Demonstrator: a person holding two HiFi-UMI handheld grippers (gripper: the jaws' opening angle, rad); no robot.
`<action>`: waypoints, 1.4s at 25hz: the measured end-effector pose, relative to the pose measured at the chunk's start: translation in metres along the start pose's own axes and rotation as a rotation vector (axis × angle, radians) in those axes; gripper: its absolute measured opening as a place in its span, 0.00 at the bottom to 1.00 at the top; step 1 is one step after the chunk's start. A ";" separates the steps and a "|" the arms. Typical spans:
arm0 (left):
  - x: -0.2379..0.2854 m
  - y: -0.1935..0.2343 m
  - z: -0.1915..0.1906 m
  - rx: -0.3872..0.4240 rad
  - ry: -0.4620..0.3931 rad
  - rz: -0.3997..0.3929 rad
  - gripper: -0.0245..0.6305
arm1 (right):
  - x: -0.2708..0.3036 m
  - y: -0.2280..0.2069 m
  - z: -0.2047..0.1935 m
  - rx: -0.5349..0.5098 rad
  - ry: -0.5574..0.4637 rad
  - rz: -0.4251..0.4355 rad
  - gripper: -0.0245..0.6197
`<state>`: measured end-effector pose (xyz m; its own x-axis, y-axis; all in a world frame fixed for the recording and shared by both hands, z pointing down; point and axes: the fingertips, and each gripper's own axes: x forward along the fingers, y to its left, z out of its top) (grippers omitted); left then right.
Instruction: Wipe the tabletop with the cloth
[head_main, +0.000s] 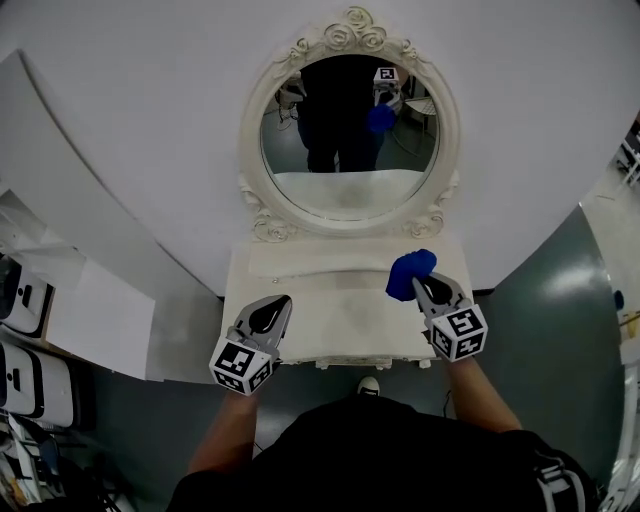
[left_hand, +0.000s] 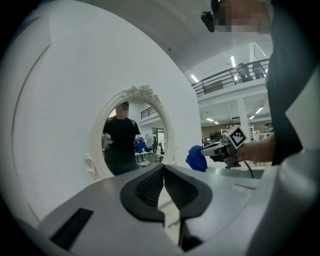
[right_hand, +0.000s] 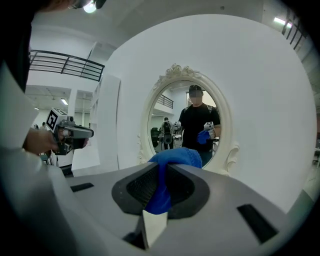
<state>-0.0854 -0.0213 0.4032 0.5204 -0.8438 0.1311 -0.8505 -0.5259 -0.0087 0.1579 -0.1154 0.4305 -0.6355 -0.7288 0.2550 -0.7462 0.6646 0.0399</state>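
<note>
I counted two grippers: a left gripper (head_main: 281, 301) at lower centre-left and a right gripper (head_main: 419, 282) at centre-right. There was one cloth (head_main: 408, 270), one table (head_main: 330, 315) mid-frame, one mirror (head_main: 350, 150) at upper centre, and one person (head_main: 380, 460) along the bottom.

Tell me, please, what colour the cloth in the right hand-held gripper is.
The cloth is bright blue; it shows best in the right gripper view.

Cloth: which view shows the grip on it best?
Right gripper view: the cloth sits clamped in the right gripper, bunched beyond the jaw tips. Head view shows it only as a blue wad over the tabletop; left gripper view gives a small side glimpse.
</note>
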 end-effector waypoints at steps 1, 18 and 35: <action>0.003 0.002 0.000 -0.001 0.002 0.009 0.06 | 0.005 -0.002 0.000 -0.002 -0.001 0.011 0.09; 0.079 0.015 0.005 -0.034 0.007 0.057 0.06 | 0.062 -0.053 -0.021 0.014 0.042 0.118 0.09; 0.095 0.013 -0.006 -0.026 0.044 0.065 0.06 | 0.076 -0.066 -0.030 0.021 0.047 0.131 0.09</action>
<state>-0.0475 -0.1075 0.4215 0.4610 -0.8701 0.1743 -0.8842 -0.4671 0.0068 0.1643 -0.2098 0.4763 -0.7182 -0.6271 0.3014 -0.6616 0.7497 -0.0166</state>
